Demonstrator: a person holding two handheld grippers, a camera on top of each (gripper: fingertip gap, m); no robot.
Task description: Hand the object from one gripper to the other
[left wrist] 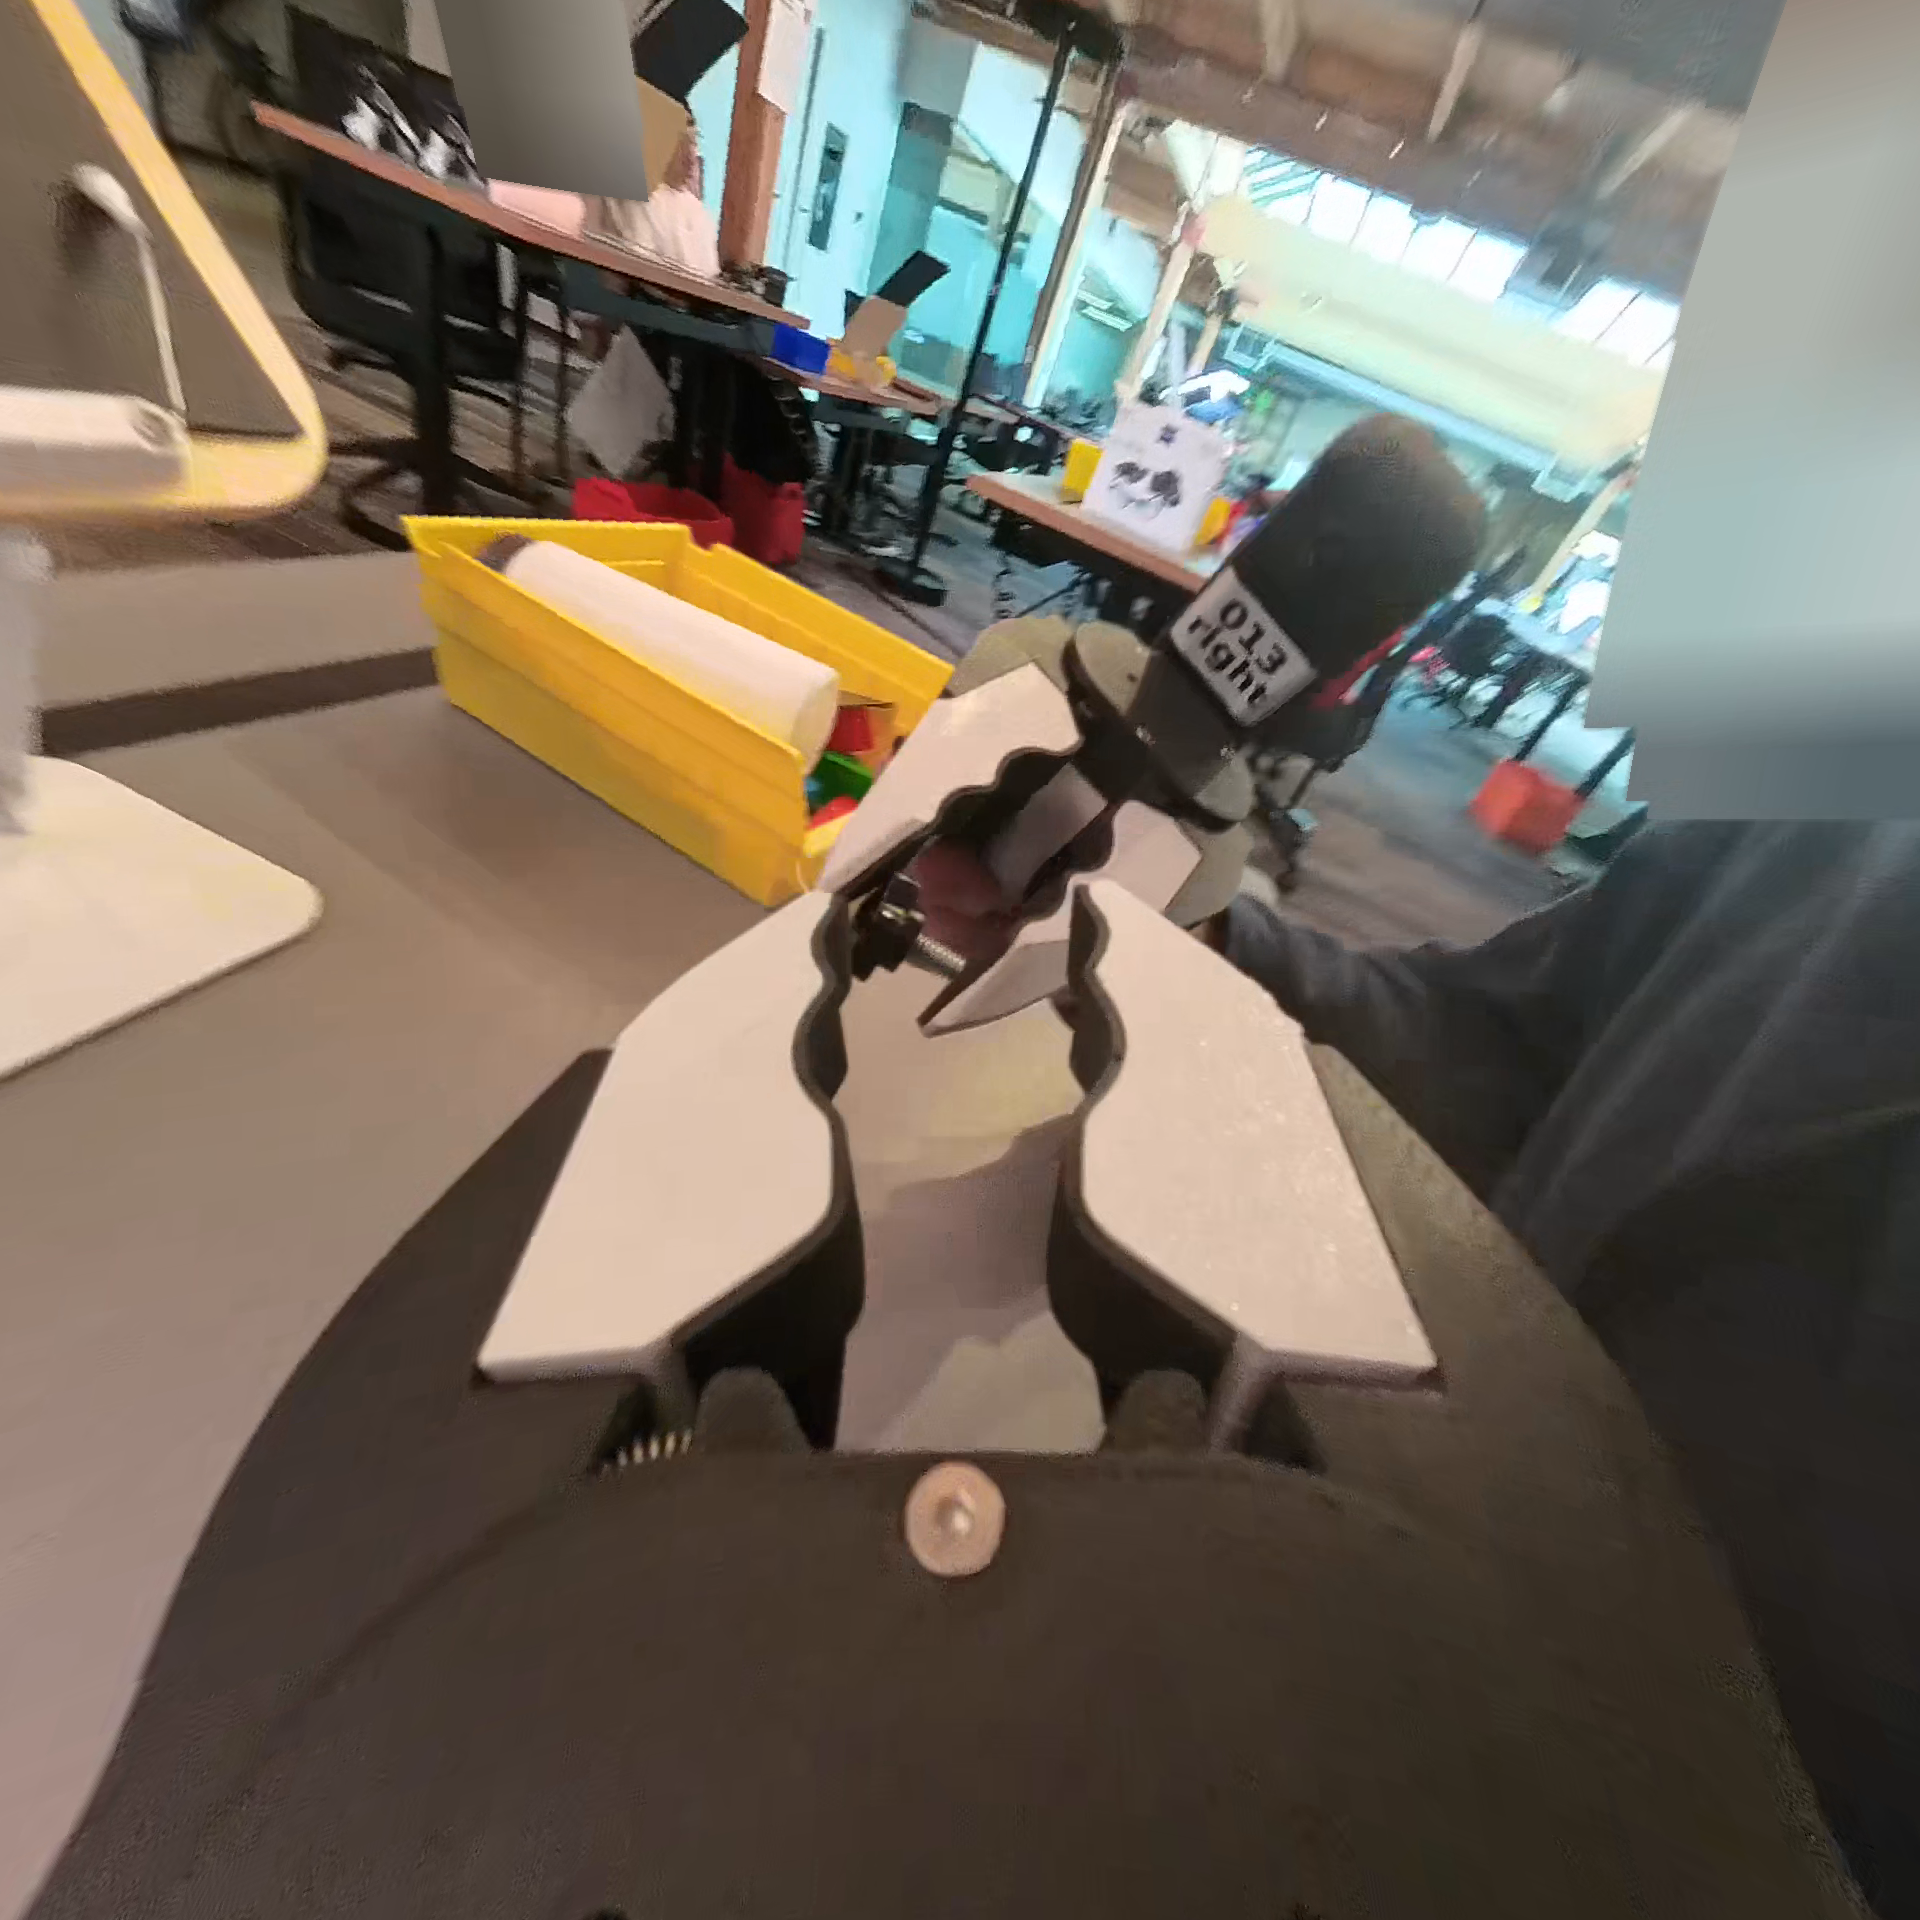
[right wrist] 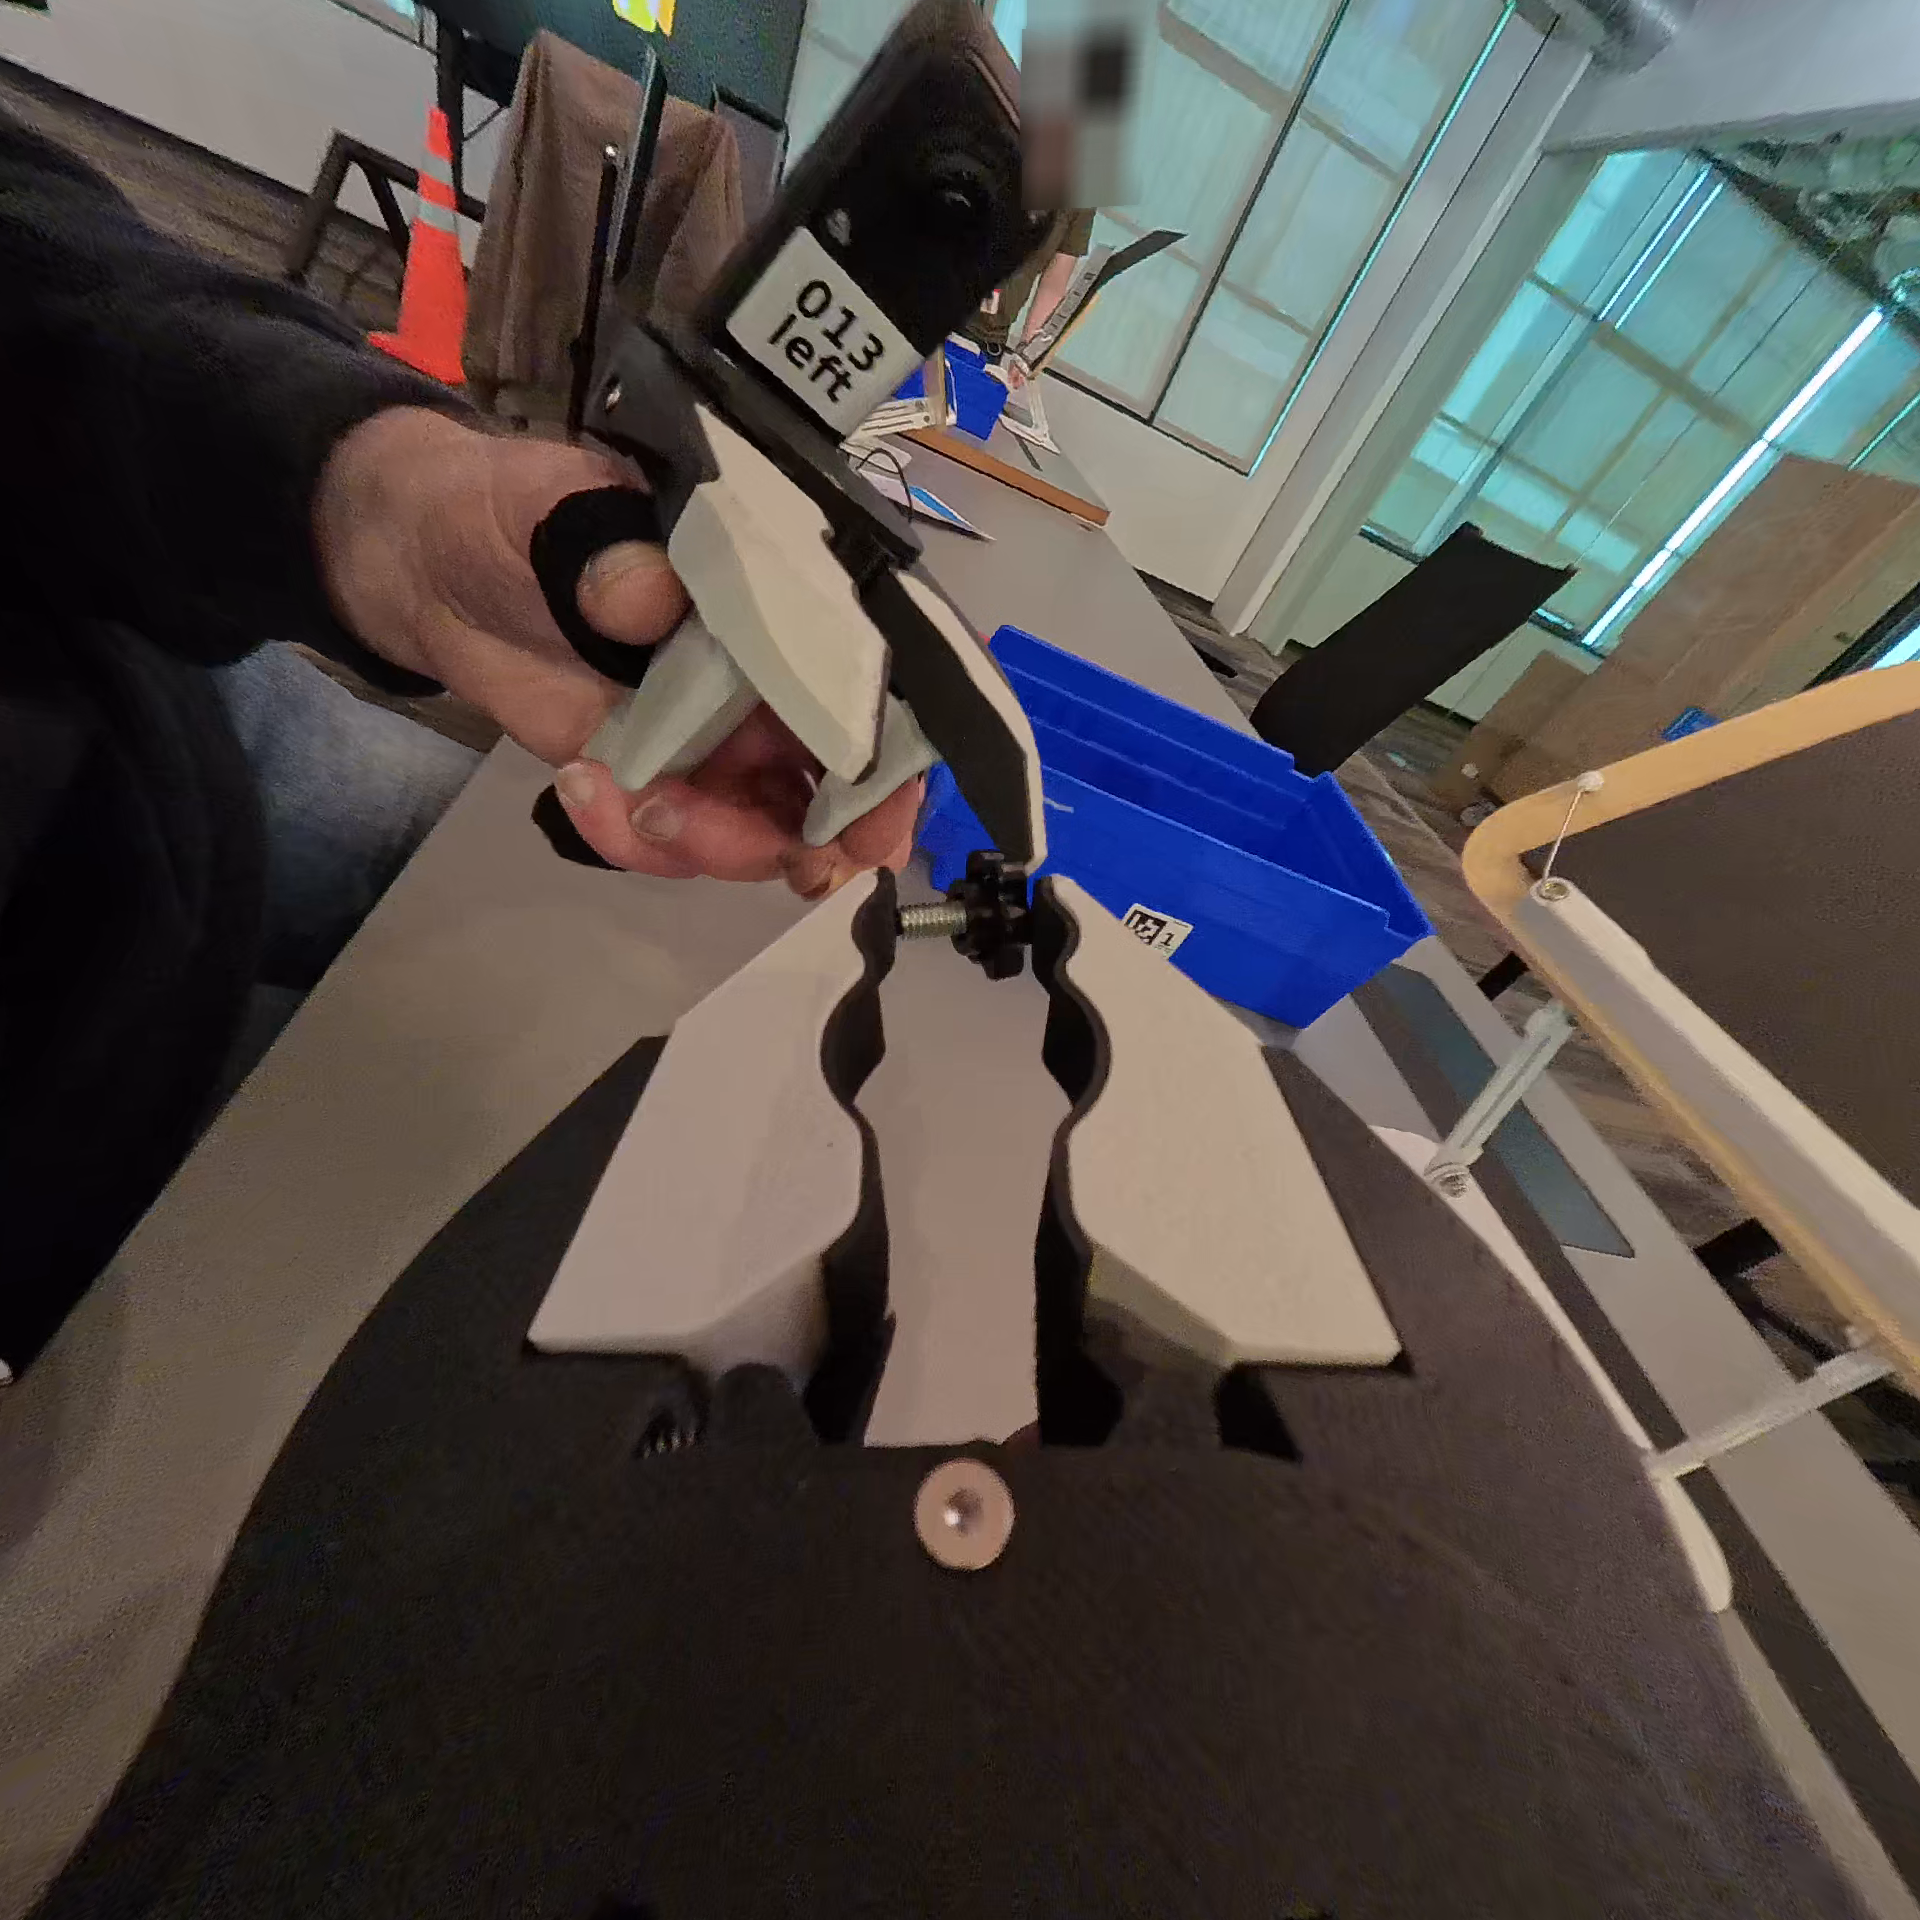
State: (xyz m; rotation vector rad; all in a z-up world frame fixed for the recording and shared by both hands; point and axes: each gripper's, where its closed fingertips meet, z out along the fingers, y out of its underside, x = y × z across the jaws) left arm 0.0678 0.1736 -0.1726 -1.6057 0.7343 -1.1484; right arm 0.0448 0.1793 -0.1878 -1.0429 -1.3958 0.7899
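Right wrist view first: the right gripper [right wrist: 961,920] is clamped end to end on a small black-knobbed thumb screw with a silver threaded shank [right wrist: 966,925], up above the grey table [right wrist: 520,987]. Its long axis runs straight across the gap, knob to the right, thread tip pointing left. The left gripper [left wrist: 956,899] stands spread around it (one fingertip right at the knob). Risk: an off-centre squeeze on that lobed knob could pivot the screw free, and an early release drops it.
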